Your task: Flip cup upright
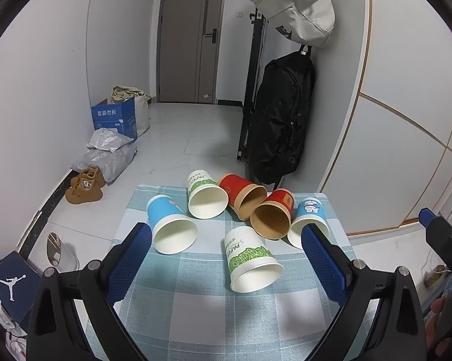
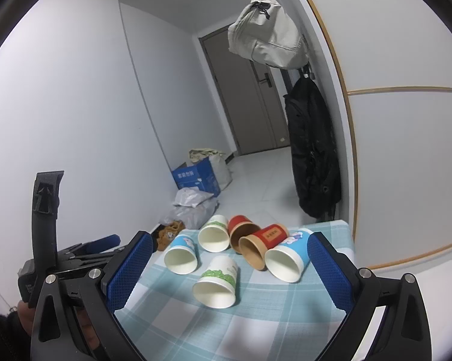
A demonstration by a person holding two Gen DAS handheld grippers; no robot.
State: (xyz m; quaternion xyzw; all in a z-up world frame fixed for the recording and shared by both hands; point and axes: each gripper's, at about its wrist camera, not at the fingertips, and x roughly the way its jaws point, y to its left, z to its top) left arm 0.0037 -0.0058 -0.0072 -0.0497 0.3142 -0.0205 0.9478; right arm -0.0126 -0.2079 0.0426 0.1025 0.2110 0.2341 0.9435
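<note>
Several paper cups lie on their sides on a blue checked tablecloth, mouths toward me. A white cup with green leaves is nearest; it also shows in the right wrist view. Behind it lie a blue cup, another white and green cup, two red cups with brown insides, and a blue cartoon cup. My left gripper is open and empty, just in front of the cups. My right gripper is open and empty, also in front of them.
The table ends close behind the cups. A black backpack and a grey bag hang at the right. A blue box, parcels and brown shoes lie on the floor at the left.
</note>
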